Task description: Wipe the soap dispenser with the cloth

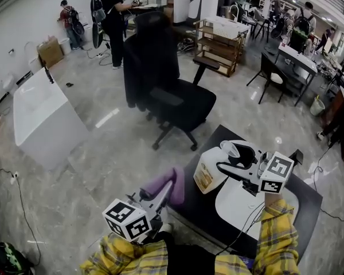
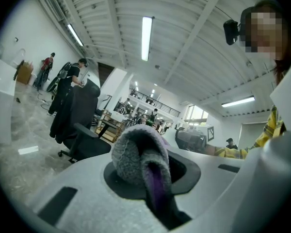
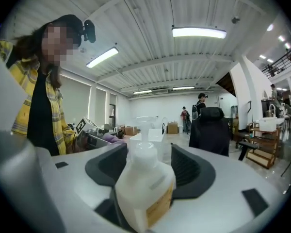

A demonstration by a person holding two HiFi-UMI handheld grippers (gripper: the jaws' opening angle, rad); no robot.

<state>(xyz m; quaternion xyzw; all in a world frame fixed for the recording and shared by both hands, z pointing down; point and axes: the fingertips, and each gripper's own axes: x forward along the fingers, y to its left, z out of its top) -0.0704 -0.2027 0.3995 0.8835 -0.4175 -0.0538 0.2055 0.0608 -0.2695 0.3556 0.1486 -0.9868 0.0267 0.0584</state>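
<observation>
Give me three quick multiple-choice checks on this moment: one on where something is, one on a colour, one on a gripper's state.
1. Where is the soap dispenser?
A) on the office chair
B) between the jaws of the right gripper
C) on the floor

2. What colour is the cloth?
A) yellow
B) green
C) purple

3. What is the left gripper doing?
A) shut on the cloth
B) open and empty
C) holding the soap dispenser

Answers:
1 B: the right gripper view shows the soap dispenser standing between its spread jaws.
2 C: the cloth shows purple in the head view.
3 A: the left gripper view shows the cloth pinched between its jaws.
</observation>
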